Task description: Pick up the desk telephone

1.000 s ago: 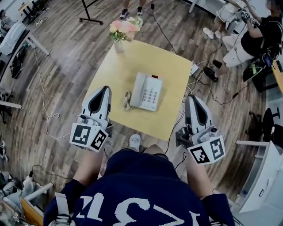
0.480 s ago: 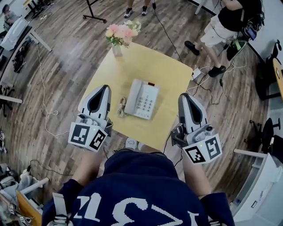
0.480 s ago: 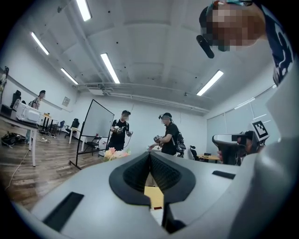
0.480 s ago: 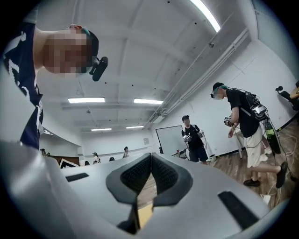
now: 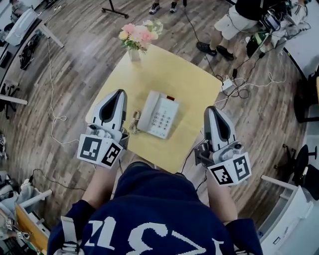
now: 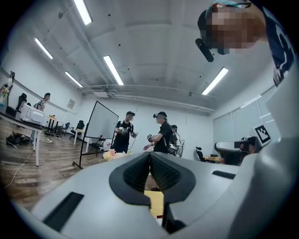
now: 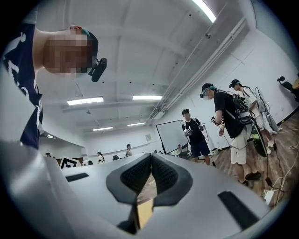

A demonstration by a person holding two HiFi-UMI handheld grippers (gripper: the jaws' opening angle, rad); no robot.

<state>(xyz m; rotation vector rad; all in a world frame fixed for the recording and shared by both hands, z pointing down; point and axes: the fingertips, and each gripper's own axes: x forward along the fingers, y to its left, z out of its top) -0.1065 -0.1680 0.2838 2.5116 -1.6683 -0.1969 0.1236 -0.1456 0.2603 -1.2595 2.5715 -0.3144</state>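
wood-plank floor [image 5: 70, 64] all round, with a small square yellow table [image 5: 192, 82] in the middle of the head view. the desk telephone [image 5: 158, 114] lies flat on the table's near half. its handset [image 5: 145, 110] is seated along its left side, with the keypad to the right. the coiled cord [image 5: 133, 122] is bunched at the phone's left edge.

the left gripper [image 5: 118, 93] hangs over the table's left part, just beside the cord and the handset side, not touching either. its jaws are pressed together with nothing between them. the right gripper [image 5: 211, 108] sits at the table's right edge, near the phone but farther off than the left one. its jaws are also together and empty. the phone lies between the two grippers, and both point away from the person, roughly level.

a vase of pink flowers [image 5: 135, 39] stands at the far corner, well apart from the phone. other people [image 5: 244, 15] stand beyond the table.
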